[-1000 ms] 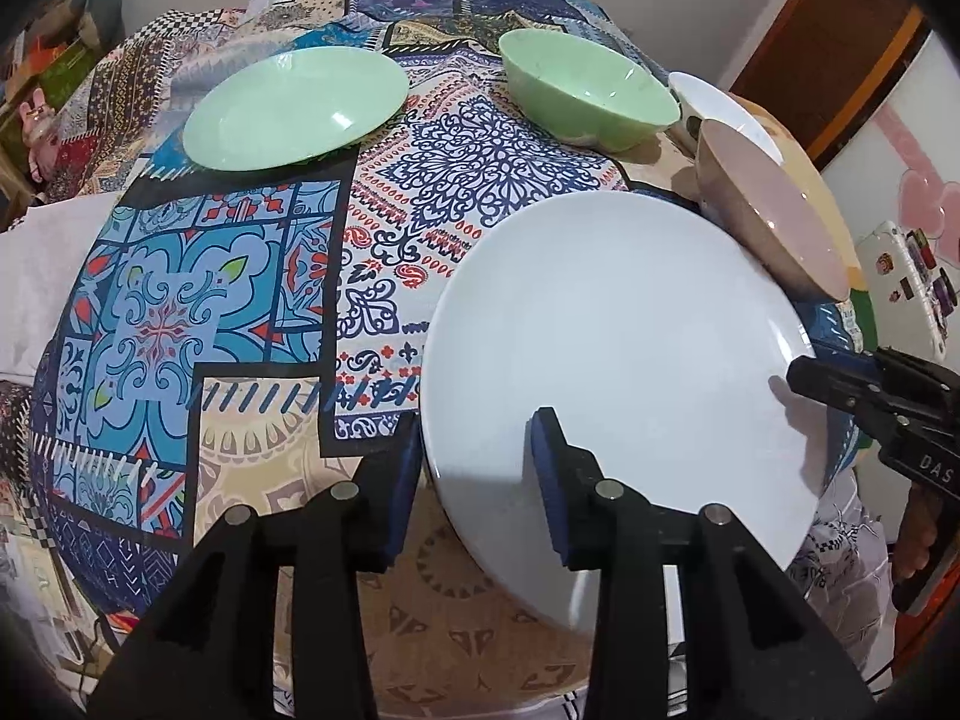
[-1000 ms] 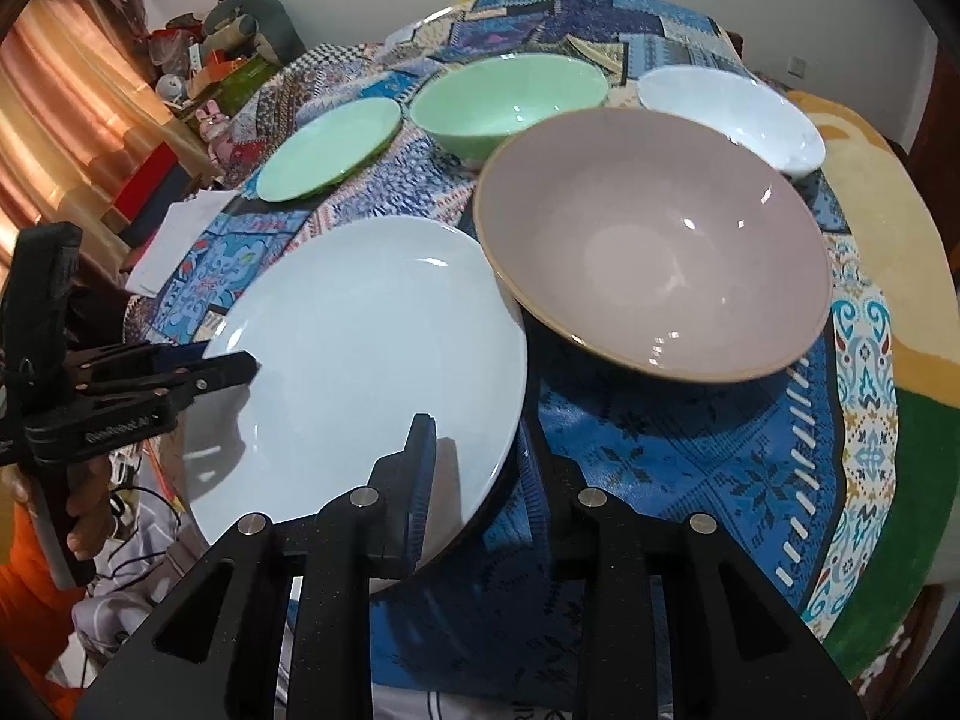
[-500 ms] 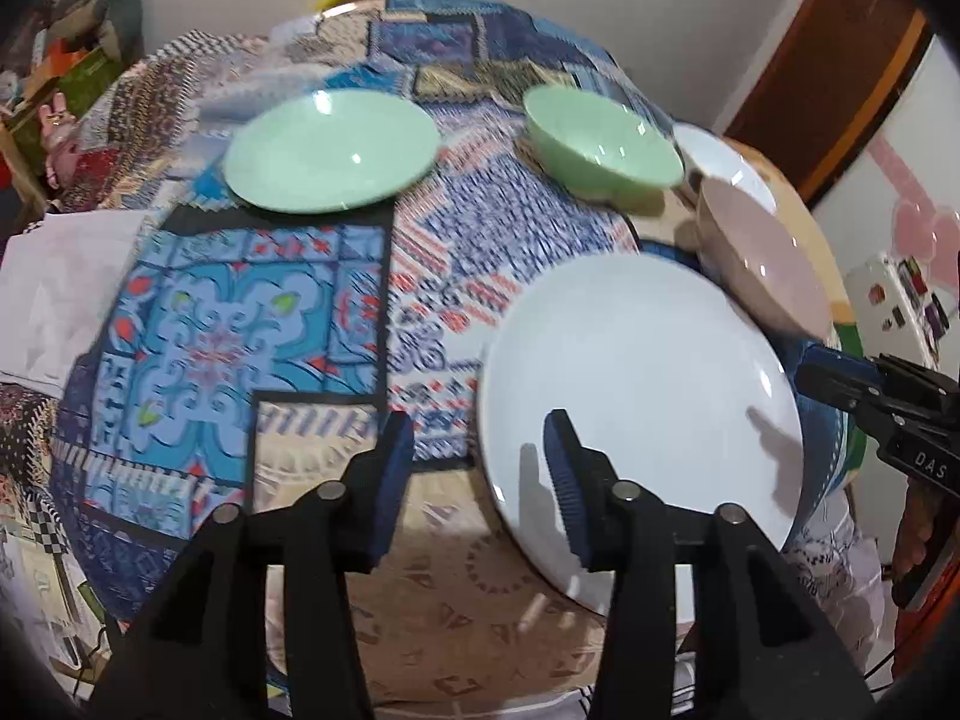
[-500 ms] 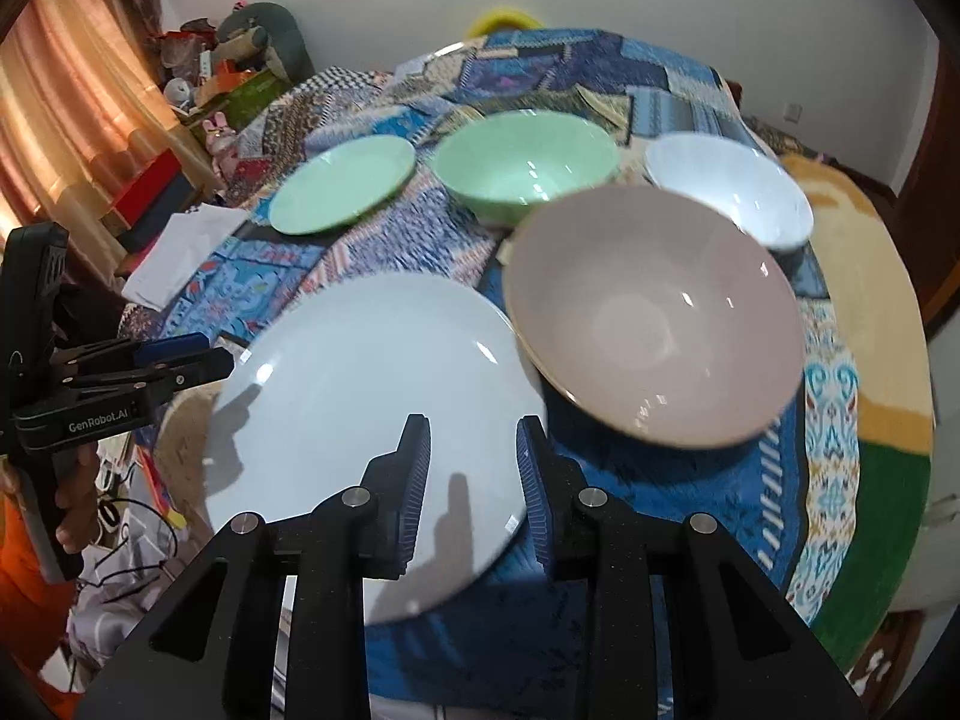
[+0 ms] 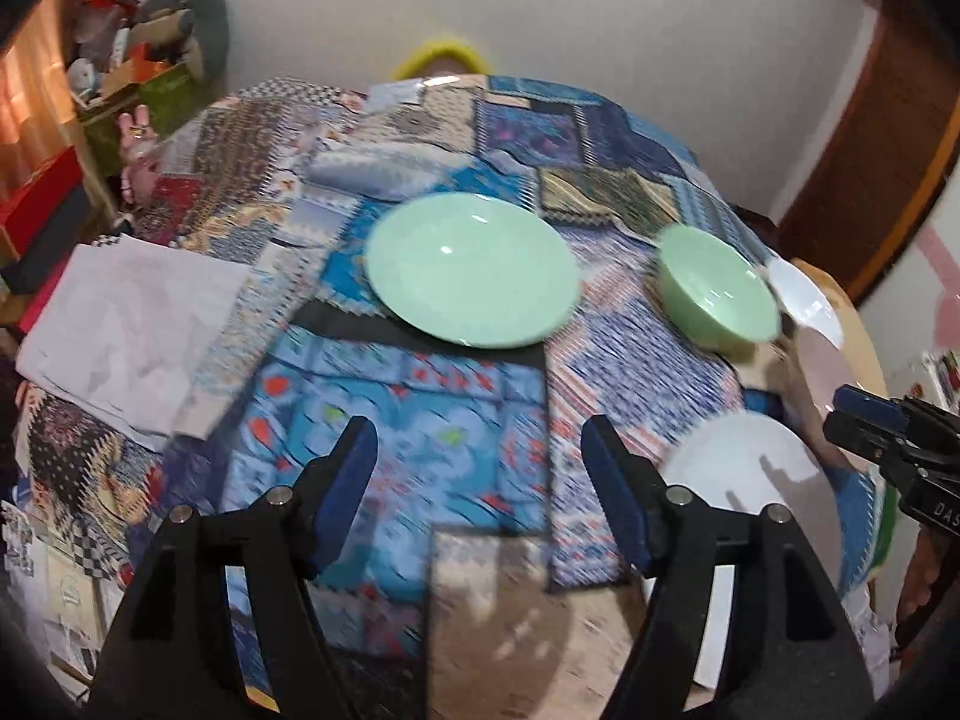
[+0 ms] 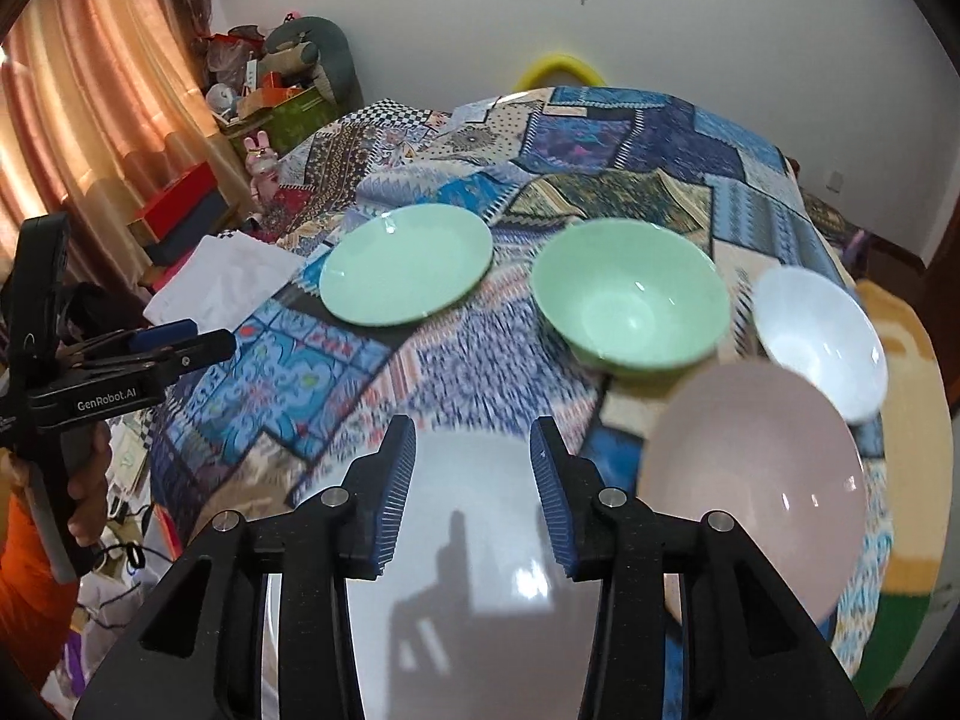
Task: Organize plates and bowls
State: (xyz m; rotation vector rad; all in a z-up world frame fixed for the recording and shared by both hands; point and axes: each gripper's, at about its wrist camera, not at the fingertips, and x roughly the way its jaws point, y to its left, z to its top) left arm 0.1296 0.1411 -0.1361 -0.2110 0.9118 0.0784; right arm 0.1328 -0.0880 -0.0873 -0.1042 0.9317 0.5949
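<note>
A white plate (image 6: 474, 570) lies flat near the table's front edge, right under my open right gripper (image 6: 473, 468); it also shows low right as the white plate (image 5: 738, 480). My left gripper (image 5: 479, 474) is wide open above the patterned cloth, holding nothing, left of that plate. Farther back sit a green plate (image 5: 471, 267) (image 6: 405, 264), a green bowl (image 5: 717, 291) (image 6: 630, 294), a white bowl (image 6: 819, 336) and a pinkish-grey bowl (image 6: 756, 480). The right gripper's tip (image 5: 864, 411) enters the left wrist view at the right edge.
A patchwork cloth (image 5: 420, 396) covers the round table. White paper (image 5: 132, 324) lies at its left edge. Boxes and toys (image 6: 270, 96) crowd a shelf at back left by a curtain. A hand (image 6: 84, 498) holds the left gripper's handle.
Both grippers have opened wider and pulled up and back. The left one has let go of the white plate and swung left over the cloth; the plate now rests on the table.
</note>
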